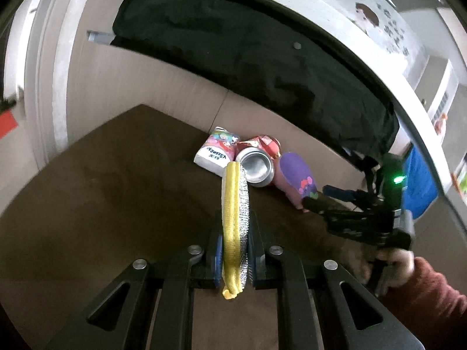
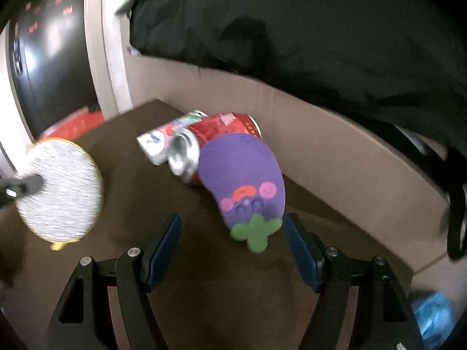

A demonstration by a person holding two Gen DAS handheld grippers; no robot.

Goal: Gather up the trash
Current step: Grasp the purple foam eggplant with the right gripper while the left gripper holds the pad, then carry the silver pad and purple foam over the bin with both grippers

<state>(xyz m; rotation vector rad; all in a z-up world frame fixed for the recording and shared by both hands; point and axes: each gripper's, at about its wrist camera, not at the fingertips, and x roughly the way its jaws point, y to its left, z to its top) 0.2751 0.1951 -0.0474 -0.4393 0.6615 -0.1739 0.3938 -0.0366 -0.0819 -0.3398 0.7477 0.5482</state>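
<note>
Left wrist view looks down over the brown tabletop (image 1: 102,198), where the left claw (image 1: 235,250) is clenched on a round scrubbing pad (image 1: 235,213), yellow on one face and silver mesh on the other, held on edge between the blue pads. It is raised above the tabletop, its top edge overlapping the can from this angle.

Near the far edge of the tabletop, against the cardboard wall (image 1: 163,87), the rubbish lies in a tight cluster: a tissue pack (image 1: 214,154), a red drink can (image 1: 256,164) on its side with its silver end facing the camera, and a purple eggplant-shaped sponge (image 1: 297,179) leaning against the can.

The right claw (image 2: 233,242) comes in low from the tabletop's right side, gripped by a hand (image 1: 394,262) in a rust-red sleeve. Its jaws are released and spread wide, with the sponge's green stem just inside the right finger; whether they touch I cannot tell. A black cloth (image 2: 292,29) hangs over the wall.
</note>
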